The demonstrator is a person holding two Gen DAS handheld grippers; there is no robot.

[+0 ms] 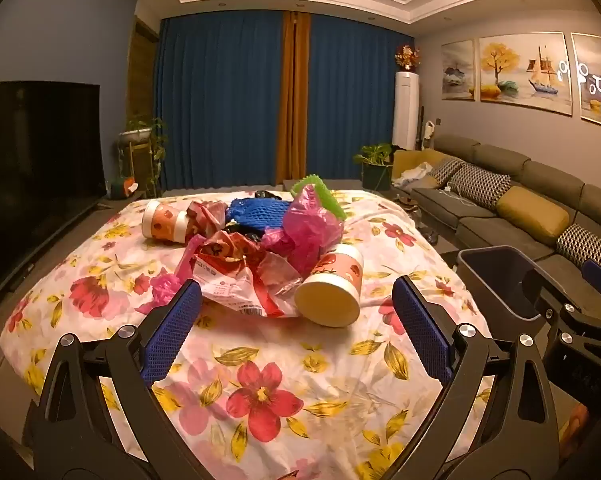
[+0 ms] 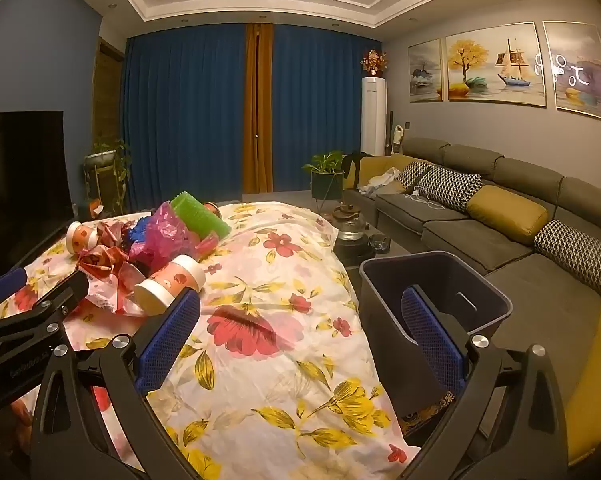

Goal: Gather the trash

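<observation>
Trash (image 1: 260, 248) lies heaped on the flowered cloth (image 1: 260, 380) covering the table, seen from the left wrist just ahead of the left gripper (image 1: 296, 312). The left gripper's jaws stand wide apart with nothing between them. Nearest is a paper cup (image 1: 332, 292) on its side, open mouth toward the camera; beside it a crumpled red-and-white wrapper (image 1: 240, 280), then a pink plastic bag (image 1: 308, 228), blue foam netting (image 1: 256, 210), a green spiky roll (image 1: 320, 192) and a second cup (image 1: 164, 220) at the far left. All of it looks light. The cup is probably thin-walled and would crush under a hard squeeze, so a gentle hold across its body seems best; the bag and wrapper are soft, likely slippery, and best pinched at a bunched fold.

From the right wrist, the right gripper (image 2: 300, 312) is likewise fully spread and empty, over bare cloth. The pile sits to its left, the near cup just beyond its left finger. A dark bin (image 2: 436, 264) stands off the table's right edge, near the sofa (image 2: 500, 220).
</observation>
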